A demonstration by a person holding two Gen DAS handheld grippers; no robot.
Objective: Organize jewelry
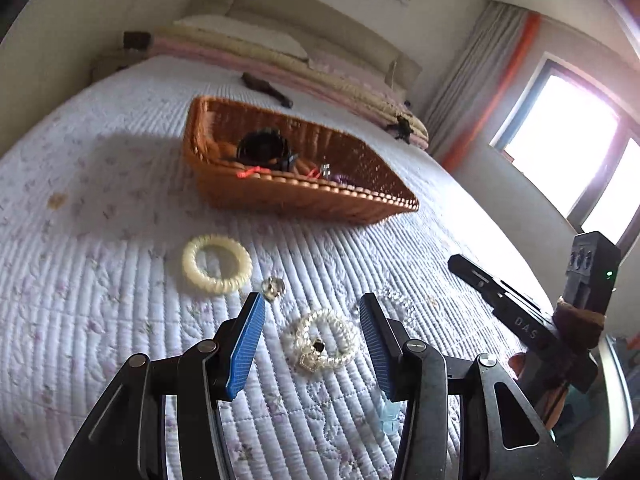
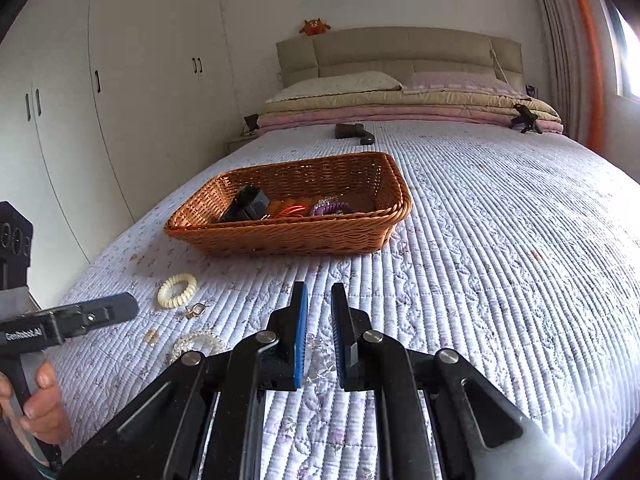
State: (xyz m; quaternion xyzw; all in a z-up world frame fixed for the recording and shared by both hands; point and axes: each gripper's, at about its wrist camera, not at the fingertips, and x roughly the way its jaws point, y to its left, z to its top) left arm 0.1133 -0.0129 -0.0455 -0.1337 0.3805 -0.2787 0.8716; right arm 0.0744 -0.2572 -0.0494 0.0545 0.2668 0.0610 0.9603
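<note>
A brown wicker basket (image 1: 280,196) (image 2: 304,236) sits mid-bed with a black item, a red cord and purple jewelry inside. On the quilt lie a cream bead bracelet (image 1: 217,264) (image 2: 177,290), a small clear ring (image 1: 273,288) (image 2: 195,309), and a clear spiral bracelet with a charm (image 1: 320,340) (image 2: 198,343). My left gripper (image 1: 312,312) is open, its blue pads on either side of the spiral bracelet, just above it. My right gripper (image 2: 319,300) has its jaws nearly closed around a clear bead strand (image 2: 320,360) (image 1: 394,300) that lies on the quilt.
The white quilted bed (image 2: 480,260) runs to pillows and folded blankets (image 2: 400,100) at the headboard. A dark object (image 2: 354,132) lies beyond the basket. Wardrobes (image 2: 100,120) stand left; a window (image 1: 568,148) and curtain right.
</note>
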